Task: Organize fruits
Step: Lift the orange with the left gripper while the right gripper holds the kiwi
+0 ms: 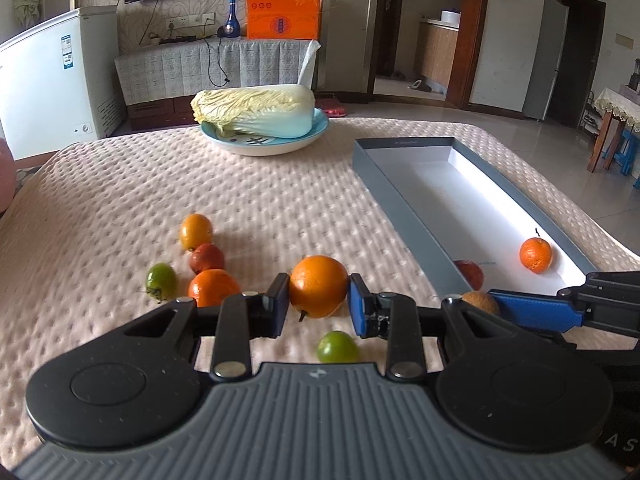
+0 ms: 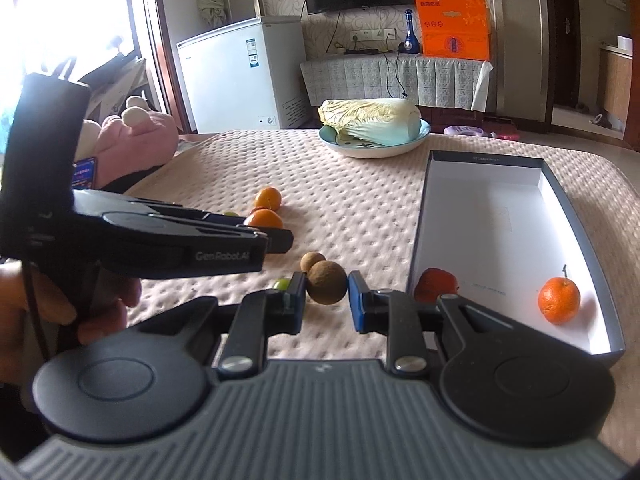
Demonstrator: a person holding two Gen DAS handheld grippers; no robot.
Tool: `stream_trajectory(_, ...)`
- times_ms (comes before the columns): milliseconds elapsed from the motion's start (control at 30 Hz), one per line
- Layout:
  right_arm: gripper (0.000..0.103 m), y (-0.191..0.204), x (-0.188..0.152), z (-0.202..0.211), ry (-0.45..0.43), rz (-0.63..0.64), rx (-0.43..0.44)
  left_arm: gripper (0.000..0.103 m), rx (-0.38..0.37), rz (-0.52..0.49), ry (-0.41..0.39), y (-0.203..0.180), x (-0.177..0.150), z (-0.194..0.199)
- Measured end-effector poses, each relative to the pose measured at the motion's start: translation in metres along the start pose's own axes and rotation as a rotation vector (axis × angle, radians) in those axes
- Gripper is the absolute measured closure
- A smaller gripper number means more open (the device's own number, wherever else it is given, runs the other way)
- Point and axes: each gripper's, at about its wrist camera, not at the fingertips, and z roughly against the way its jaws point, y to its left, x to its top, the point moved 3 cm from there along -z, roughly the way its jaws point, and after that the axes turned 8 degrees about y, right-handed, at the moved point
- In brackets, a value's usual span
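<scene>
The left gripper (image 1: pixel 319 304) clamps an orange (image 1: pixel 319 291); the right gripper (image 2: pixel 327 295) pinches a brown fruit (image 2: pixel 326 287). "GenRobot.AI" (image 2: pixel 222 256) reads at nine o'clock.

Left claw (image 1: pixel 318 303): held low and level, jaws parted around a fruit, each blue pad just beside its flank; whether they press is unclear. Person's bare hand (image 2: pixel 80 300) wraps its handle.

Right claw (image 2: pixel 327 298): level, jaws narrowed onto a small round brown fruit, pads touching both sides. Its blue finger (image 1: pixel 536 307) points leftward.
</scene>
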Motion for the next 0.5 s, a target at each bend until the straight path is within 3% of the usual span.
stream_trajectory(500, 0.077, -0.014, -0.004, 0.022, -0.026, -0.029, -0.001, 0.067, -0.023, -0.031, -0.013, -0.028, 0.006, -0.004)
